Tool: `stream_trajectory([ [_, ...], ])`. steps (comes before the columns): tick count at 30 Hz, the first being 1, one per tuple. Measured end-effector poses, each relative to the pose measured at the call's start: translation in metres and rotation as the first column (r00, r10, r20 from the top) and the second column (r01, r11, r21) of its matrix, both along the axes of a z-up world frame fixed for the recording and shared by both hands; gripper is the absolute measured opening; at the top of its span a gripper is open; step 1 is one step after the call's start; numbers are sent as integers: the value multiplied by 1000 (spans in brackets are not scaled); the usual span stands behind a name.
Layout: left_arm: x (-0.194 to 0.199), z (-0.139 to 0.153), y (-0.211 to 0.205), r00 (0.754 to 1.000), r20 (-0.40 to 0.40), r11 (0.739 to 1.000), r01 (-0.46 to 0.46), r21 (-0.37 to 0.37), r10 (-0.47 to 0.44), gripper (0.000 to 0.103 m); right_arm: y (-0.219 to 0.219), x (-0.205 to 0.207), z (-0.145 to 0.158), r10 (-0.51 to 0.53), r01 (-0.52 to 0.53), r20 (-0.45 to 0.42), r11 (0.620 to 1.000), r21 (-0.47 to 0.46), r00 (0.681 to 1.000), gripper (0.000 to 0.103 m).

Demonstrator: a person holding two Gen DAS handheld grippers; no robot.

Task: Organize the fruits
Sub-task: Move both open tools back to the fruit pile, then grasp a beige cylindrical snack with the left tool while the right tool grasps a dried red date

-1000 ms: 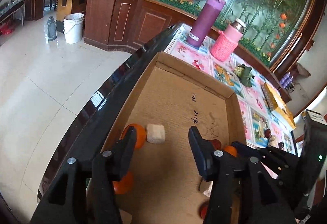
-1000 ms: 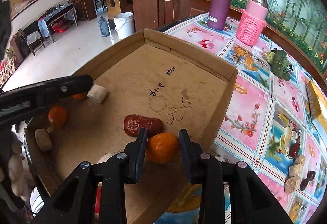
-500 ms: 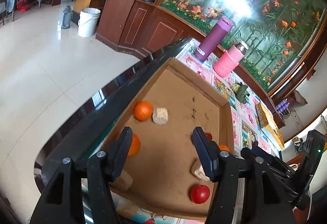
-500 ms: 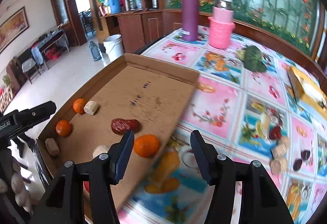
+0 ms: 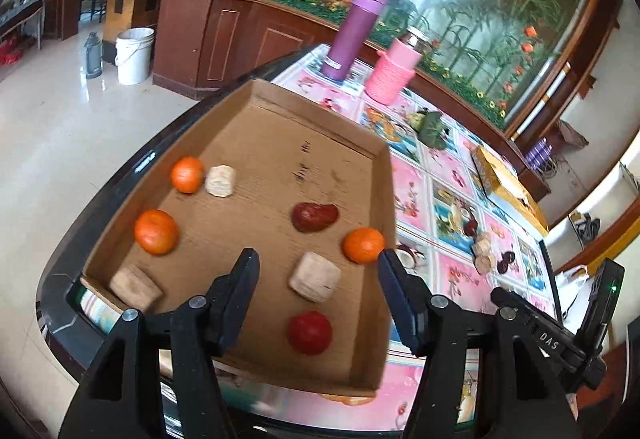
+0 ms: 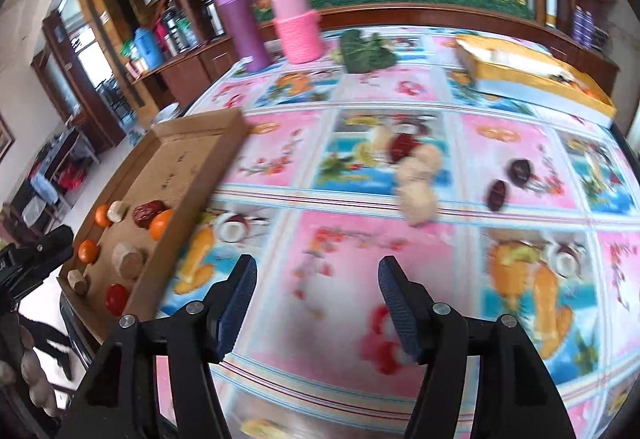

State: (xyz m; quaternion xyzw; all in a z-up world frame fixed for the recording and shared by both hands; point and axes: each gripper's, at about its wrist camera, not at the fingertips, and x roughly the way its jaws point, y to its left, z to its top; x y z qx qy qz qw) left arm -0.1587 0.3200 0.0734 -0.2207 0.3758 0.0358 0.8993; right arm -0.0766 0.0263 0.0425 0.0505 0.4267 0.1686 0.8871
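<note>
A shallow cardboard tray (image 5: 276,111) (image 6: 188,131) lies at the table's left edge. In it are three oranges, one at the right wall (image 5: 363,245), a dark red date (image 5: 314,216), a red tomato (image 5: 309,332) and three beige blocks, one in the middle (image 5: 315,277). My left gripper (image 5: 318,291) is open and empty, held above the tray's near end. My right gripper (image 6: 318,295) is open and empty above the tablecloth. Two beige pieces (image 6: 418,185), a red date (image 6: 400,147) and two dark dates (image 6: 508,181) lie loose on the cloth ahead of it.
A purple flask (image 6: 240,23), a pink knit-covered jar (image 6: 296,27) and a green leafy bundle (image 6: 366,53) stand at the table's far side. A yellow box (image 6: 532,79) lies at the far right. The table edge drops to tiled floor (image 5: 60,143) left of the tray.
My right gripper opened, left the orange in the tray by the right wall, and swung right over the tablecloth. My left gripper pulled back and up from the tray.
</note>
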Motion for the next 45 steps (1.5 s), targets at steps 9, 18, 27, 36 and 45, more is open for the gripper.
stream_trajectory([
  [9,18,-2,-67,991,-42,991,128,49,-126,61,-116,-14,-17,-201,203,-46,978,39,978,73],
  [18,37,-5,-108,975,-84,968,217,125,-208,61,-181,-19,-27,-300,303,-70,952,36,951,73],
  [27,70,0,-128,969,-78,956,243,162,-233,63,-172,12,-16,-240,241,-35,970,21,970,73],
  [36,112,-28,-180,925,-137,915,372,155,-353,63,-122,61,-10,-115,115,-13,993,-36,993,71],
  [45,127,-47,-202,898,-180,884,431,179,-402,63,-98,89,-33,-67,63,-47,994,-90,997,42],
])
